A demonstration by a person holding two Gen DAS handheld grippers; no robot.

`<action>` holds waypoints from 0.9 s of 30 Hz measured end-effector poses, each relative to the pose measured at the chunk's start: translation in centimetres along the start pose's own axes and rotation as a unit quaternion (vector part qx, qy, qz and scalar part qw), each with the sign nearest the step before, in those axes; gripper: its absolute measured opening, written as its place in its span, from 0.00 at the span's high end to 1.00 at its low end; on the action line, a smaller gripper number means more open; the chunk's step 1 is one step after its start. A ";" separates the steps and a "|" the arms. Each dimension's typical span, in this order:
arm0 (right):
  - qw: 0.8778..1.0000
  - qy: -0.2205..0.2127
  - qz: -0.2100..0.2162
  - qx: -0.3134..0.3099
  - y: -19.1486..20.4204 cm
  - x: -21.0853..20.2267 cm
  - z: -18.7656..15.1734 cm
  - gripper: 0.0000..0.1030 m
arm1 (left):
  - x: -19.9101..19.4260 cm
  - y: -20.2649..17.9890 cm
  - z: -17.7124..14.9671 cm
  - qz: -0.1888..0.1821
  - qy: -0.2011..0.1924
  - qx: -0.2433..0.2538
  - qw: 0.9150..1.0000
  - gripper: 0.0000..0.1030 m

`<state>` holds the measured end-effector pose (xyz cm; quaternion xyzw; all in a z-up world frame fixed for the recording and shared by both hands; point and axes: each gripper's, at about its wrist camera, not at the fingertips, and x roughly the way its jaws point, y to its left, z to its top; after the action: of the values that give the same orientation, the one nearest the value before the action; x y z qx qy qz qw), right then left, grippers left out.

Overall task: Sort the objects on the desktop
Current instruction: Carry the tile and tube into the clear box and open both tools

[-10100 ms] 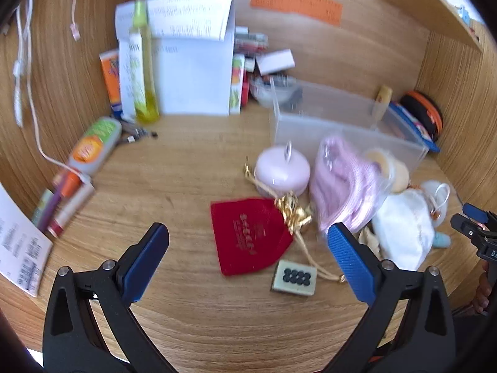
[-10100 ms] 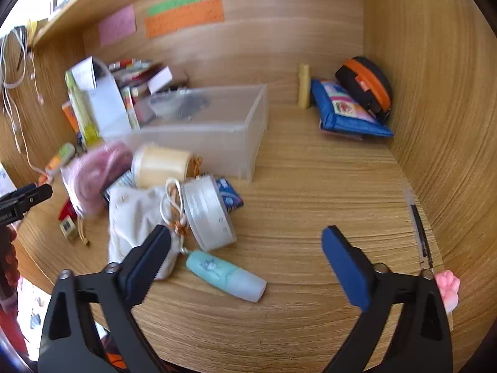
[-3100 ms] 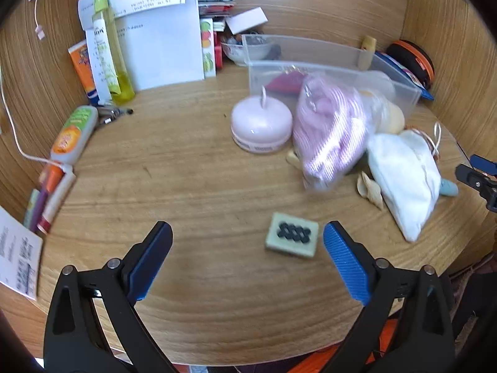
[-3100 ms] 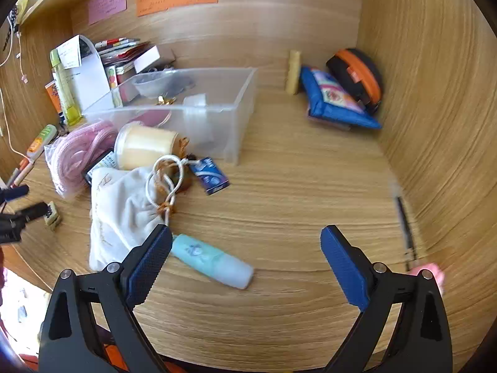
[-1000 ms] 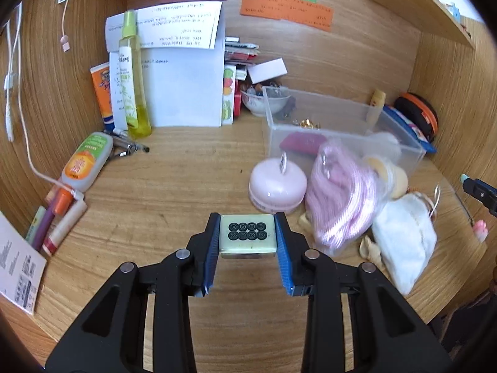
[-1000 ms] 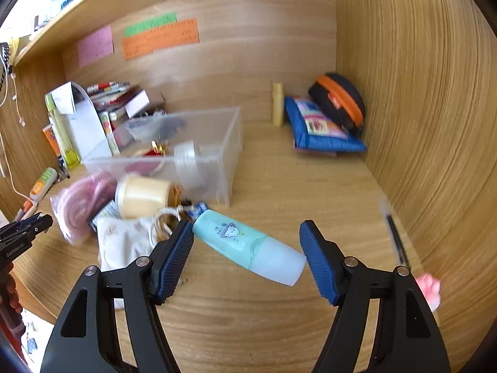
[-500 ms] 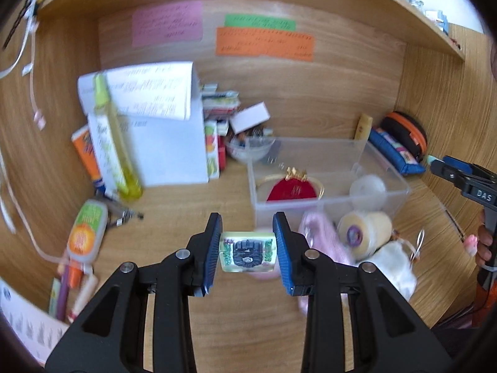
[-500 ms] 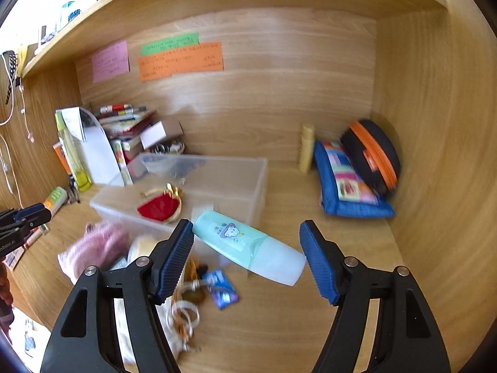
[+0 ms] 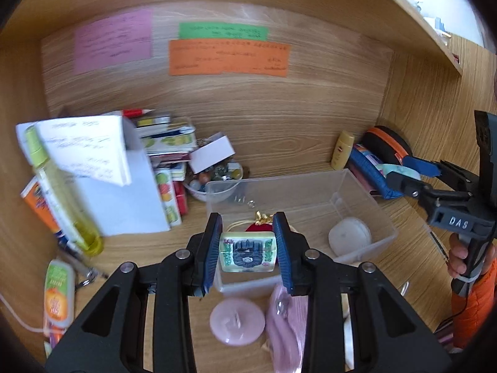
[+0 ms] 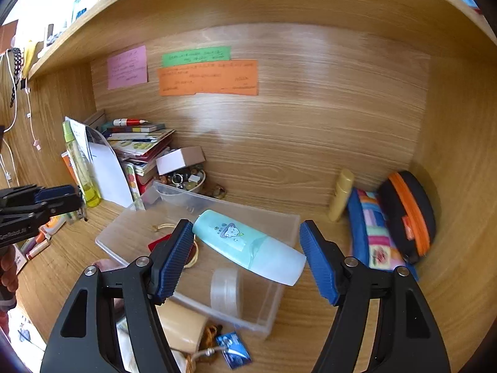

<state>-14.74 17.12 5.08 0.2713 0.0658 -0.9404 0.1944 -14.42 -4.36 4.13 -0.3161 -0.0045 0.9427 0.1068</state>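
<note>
My left gripper (image 9: 247,253) is shut on a small pale-green mahjong tile (image 9: 247,255) and holds it above the near wall of the clear plastic bin (image 9: 366,195). My right gripper (image 10: 245,248) is shut on a mint-green tube with a frosted cap (image 10: 248,245), held lengthwise over the bin (image 10: 279,217). Inside the bin lie a red pouch (image 10: 158,242) with gold cord and a clear tape roll (image 10: 226,289). The right gripper also shows at the right of the left wrist view (image 9: 410,171).
In front of the bin lie a pink round case (image 9: 237,323) and a pink cloth bag (image 9: 285,326). Books, papers and a yellow spray bottle (image 9: 59,199) stand at the left. A blue pouch (image 10: 372,233) and a black-orange case (image 10: 410,214) rest at the right wall.
Both grippers have risen and moved forward over the bin with their objects still held. The bin now sits lower and nearer in both views.
</note>
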 end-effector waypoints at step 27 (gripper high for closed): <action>0.984 0.155 0.043 -0.074 3.3 13.2 -1.7 0.34 | 10.1 -0.2 -0.2 -0.034 0.102 0.056 0.993 0.68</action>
<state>-22.81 10.11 -3.48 0.4009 0.1530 -0.8702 0.2422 -22.09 -2.15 -2.07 -0.4039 0.0482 0.9000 0.1565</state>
